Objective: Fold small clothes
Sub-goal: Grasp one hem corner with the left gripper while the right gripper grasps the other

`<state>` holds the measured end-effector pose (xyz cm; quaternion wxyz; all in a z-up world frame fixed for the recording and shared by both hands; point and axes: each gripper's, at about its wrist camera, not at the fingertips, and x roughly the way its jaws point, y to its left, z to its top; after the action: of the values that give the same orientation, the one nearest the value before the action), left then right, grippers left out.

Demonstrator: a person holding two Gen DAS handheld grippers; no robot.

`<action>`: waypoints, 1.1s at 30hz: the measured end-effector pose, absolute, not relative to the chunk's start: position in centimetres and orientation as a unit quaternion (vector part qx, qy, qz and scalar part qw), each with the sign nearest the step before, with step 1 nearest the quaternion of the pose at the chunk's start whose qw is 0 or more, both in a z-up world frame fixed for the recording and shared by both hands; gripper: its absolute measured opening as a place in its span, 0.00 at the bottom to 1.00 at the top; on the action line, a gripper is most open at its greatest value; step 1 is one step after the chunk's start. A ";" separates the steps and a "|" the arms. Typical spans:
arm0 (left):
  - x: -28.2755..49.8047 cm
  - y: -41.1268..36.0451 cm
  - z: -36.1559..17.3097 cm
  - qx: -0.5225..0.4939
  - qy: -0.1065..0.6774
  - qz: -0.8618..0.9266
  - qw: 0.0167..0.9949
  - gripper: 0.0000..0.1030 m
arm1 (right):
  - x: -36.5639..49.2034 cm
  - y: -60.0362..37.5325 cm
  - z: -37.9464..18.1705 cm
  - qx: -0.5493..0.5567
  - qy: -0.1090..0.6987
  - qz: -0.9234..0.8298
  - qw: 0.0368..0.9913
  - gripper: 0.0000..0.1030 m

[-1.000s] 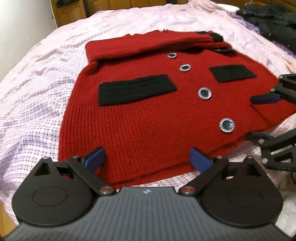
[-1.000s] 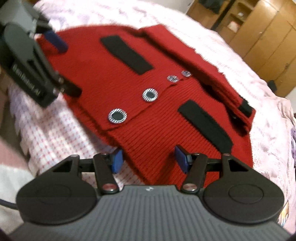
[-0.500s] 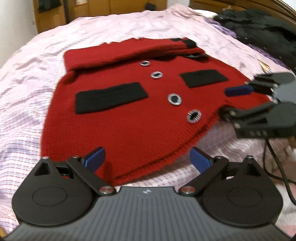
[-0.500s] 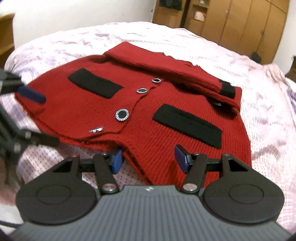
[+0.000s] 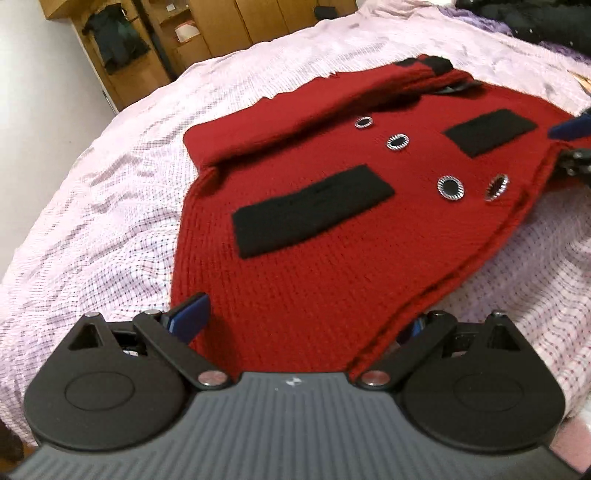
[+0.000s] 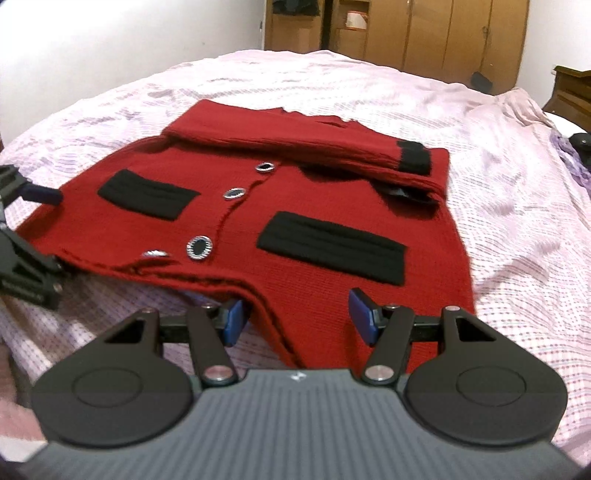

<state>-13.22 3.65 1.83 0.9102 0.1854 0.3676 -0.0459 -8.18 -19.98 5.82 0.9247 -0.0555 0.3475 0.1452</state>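
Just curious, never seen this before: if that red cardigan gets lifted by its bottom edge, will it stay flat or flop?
Probably flop: the cardigan is soft knit, and its hem already ripples. Its thick weave suggests some weight. The buttons shouldn't stiffen it.

The cardigan lies spread flat on the bed, hem toward both cameras. Its sleeves are folded across the far end, over the chest. Two pockets sit one on each side of a row of buttons running down the middle. The right gripper straddles the hem's right corner; the left gripper straddles the left corner, whose hem seems raised off the bed. Behind the bed stand wardrobes; a heap of clothing lies at the bed's far right.
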 end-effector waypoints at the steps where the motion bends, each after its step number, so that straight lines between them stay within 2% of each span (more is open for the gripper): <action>1: -13.0 3.8 1.7 0.185 0.368 -0.044 0.910 0.97 | -8.2 -20.2 5.8 -0.057 0.347 0.141 0.925 0.59; 11: -12.6 4.0 0.4 0.170 0.365 -0.038 0.914 0.95 | -8.4 -20.9 4.8 -0.086 0.349 0.122 0.925 0.59; 19: -14.1 4.3 2.1 0.133 0.312 -0.048 0.940 0.69 | -8.9 -21.3 4.3 -0.064 0.338 0.112 0.932 0.59; 22: -13.9 3.9 2.3 0.132 0.300 -0.045 0.944 0.68 | -9.0 -21.7 4.5 -0.044 0.329 0.109 0.937 0.59; 27: -12.3 3.9 1.6 0.122 0.324 -0.050 0.937 0.68 | -8.6 -21.7 3.5 -0.043 0.340 0.118 0.932 0.59; 31: -11.6 4.2 0.9 0.110 0.340 -0.044 0.933 0.69 | -8.4 -21.7 2.7 -0.040 0.348 0.125 0.928 0.70; 33: -11.5 4.1 0.7 0.111 0.340 -0.043 0.933 0.69 | -8.3 -21.4 2.2 -0.054 0.352 0.127 0.926 0.70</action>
<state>-11.52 4.11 0.74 0.9329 0.1110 0.3398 -0.0432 -8.25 -21.45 2.19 0.9257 -0.0539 0.3522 0.1269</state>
